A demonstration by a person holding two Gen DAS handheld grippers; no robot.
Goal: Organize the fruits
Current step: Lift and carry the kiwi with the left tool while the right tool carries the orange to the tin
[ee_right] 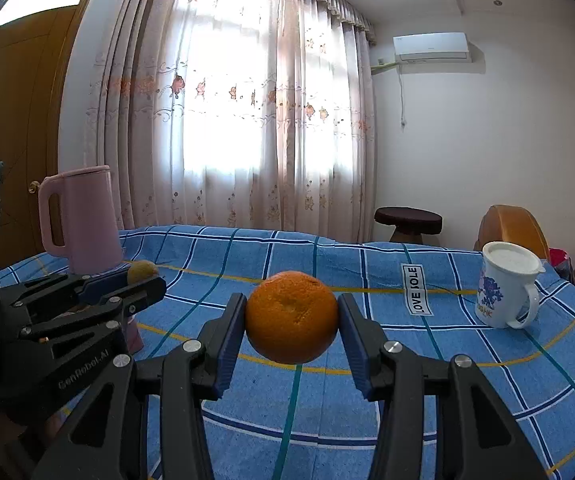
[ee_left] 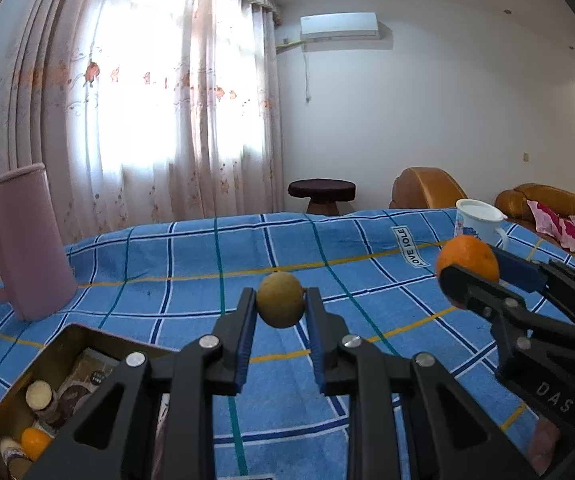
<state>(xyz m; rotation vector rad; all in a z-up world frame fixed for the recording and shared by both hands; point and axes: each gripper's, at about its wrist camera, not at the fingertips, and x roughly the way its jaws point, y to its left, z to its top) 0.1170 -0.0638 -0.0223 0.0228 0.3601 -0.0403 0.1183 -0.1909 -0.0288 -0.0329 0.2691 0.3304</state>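
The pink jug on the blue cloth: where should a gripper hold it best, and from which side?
Grip the pink jug by its loop handle, coming from the left in the right wrist view. It stands upright, the handle sticks out on that side with an open slot, and the body looks too wide for the jaws.

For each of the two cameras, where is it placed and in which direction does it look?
Left wrist: sits on the left gripper, looking forward over the blue checked cloth toward the curtains; its fingers pinch a small yellow-green fruit.
Right wrist: sits on the right gripper, facing the same way; its fingers hold an orange.
Shared: both fruits, both grippers, pink jug, white mug, stool.
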